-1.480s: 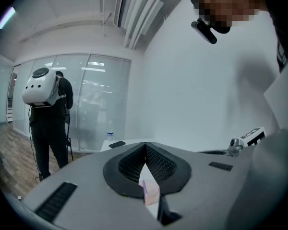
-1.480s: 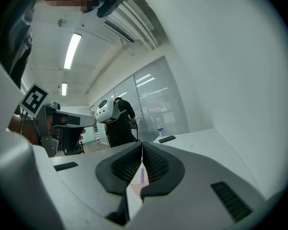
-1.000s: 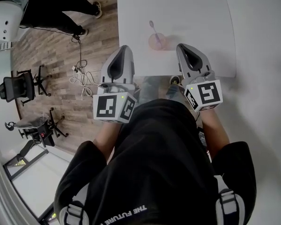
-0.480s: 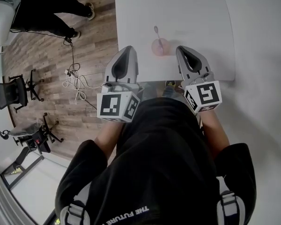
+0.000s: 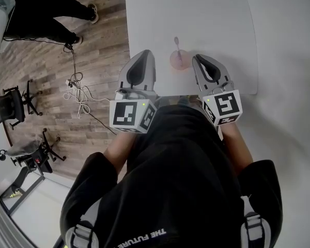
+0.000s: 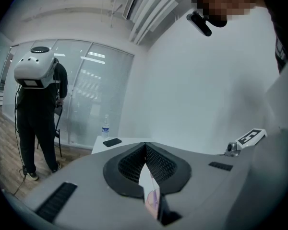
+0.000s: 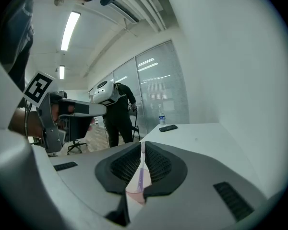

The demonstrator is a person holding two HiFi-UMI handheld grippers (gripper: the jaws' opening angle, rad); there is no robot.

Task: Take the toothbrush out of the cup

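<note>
One white bench point(image 5: 206, 14) ahead. Holds left tool point(image 5: 144, 53) and right tool point(image 5: 197, 59) over its near edge, jaws pressed together on nothing, flanking a pink cup point(image 5: 179, 62). Leaves the toothbrush point(image 5: 177, 45) standing in the cup, untouched.

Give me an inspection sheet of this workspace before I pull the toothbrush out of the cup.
Surface: white table, plain top.
Job's things: toothbrush standing in pink cup, near the table's near edge.
Clutter: bottle and phone at the far end.
Grippers: left gripper and right gripper both shut, empty, either side of the cup.
Cables: loose tangle on the wood floor.
Surroundings: person standing; office chairs.
</note>
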